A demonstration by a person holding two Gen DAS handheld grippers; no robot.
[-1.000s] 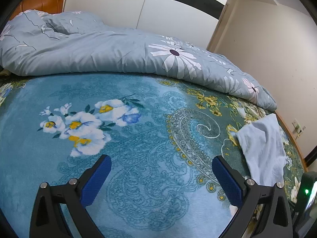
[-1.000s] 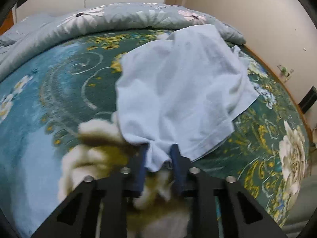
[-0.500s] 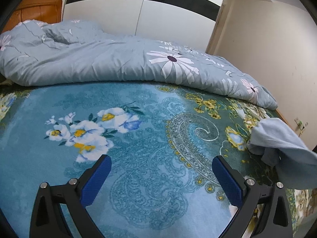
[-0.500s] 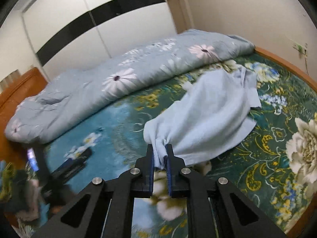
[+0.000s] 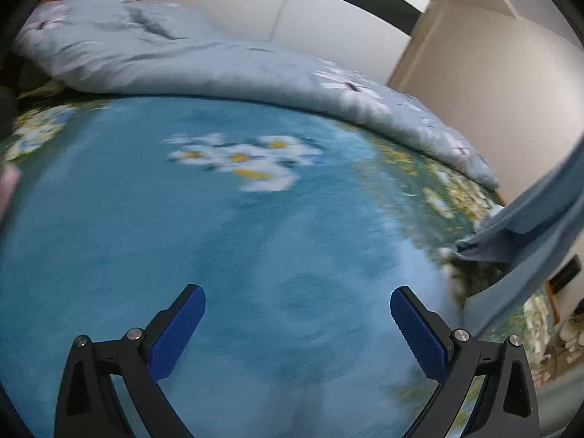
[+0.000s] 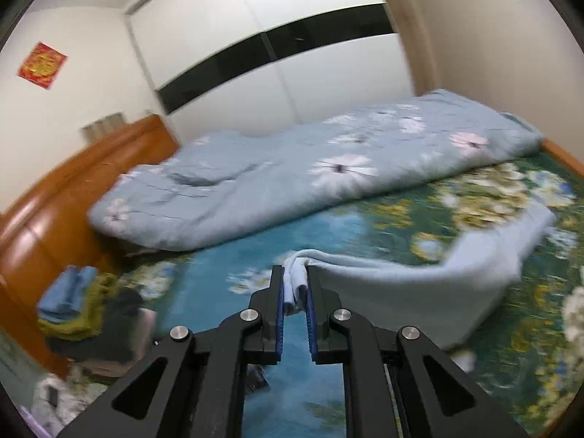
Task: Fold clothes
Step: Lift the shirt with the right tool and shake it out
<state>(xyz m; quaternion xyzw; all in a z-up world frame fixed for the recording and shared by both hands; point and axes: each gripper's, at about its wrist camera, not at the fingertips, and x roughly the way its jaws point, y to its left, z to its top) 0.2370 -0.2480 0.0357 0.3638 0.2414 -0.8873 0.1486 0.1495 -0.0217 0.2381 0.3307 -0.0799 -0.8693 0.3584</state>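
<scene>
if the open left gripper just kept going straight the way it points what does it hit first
Probably the teal floral bedspread: the left gripper is open and empty, with only that cover between and beyond its fingers. The rolled pale blue flowered quilt lies farther back. The view is blurred, so depth is uncertain.

— What has the right hand-held gripper got?
— A bunched edge of the pale blue garment, pinched between its blue pads; the rest trails toward three o'clock over the floral bed.
— And at nine o'clock?
— Folded clothes, stacked by the wooden headboard.
</scene>
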